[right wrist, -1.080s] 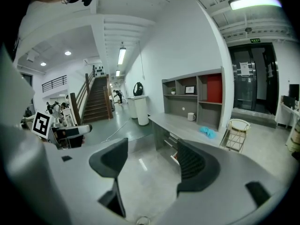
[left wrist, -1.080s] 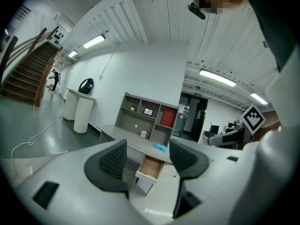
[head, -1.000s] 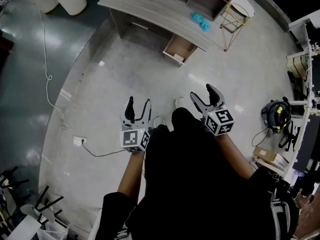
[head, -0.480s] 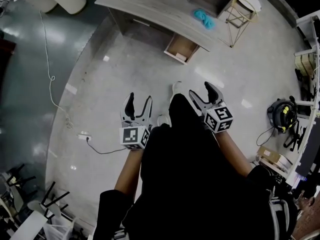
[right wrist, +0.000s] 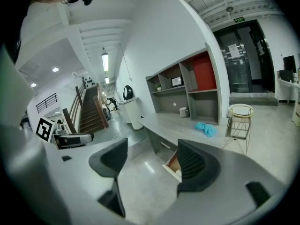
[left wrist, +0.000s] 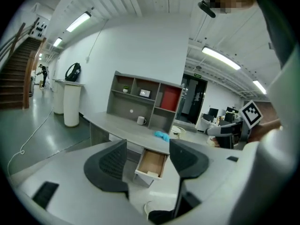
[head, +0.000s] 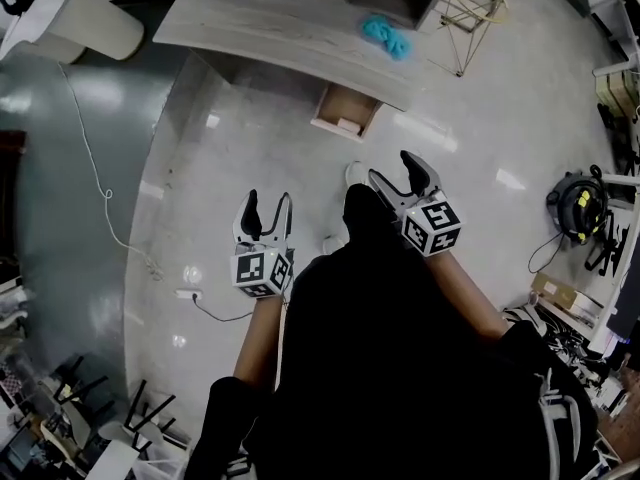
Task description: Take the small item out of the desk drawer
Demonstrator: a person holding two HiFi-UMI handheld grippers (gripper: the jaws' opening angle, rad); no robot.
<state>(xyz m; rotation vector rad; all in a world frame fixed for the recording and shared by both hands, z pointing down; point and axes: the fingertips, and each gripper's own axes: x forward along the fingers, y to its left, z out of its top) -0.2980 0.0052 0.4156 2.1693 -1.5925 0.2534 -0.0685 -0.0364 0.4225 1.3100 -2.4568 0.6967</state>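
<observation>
Head view: left gripper, right gripper, jaws apart and empty, well apart from open drawer under counter. Risk: pale small item nudged aside by hasty entry.

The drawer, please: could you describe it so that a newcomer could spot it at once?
Find the long grey desk ahead. The drawer juts from under its front edge, near the blue cloth. It is the only open one, light wood inside, with a small pale item at its front.
</observation>
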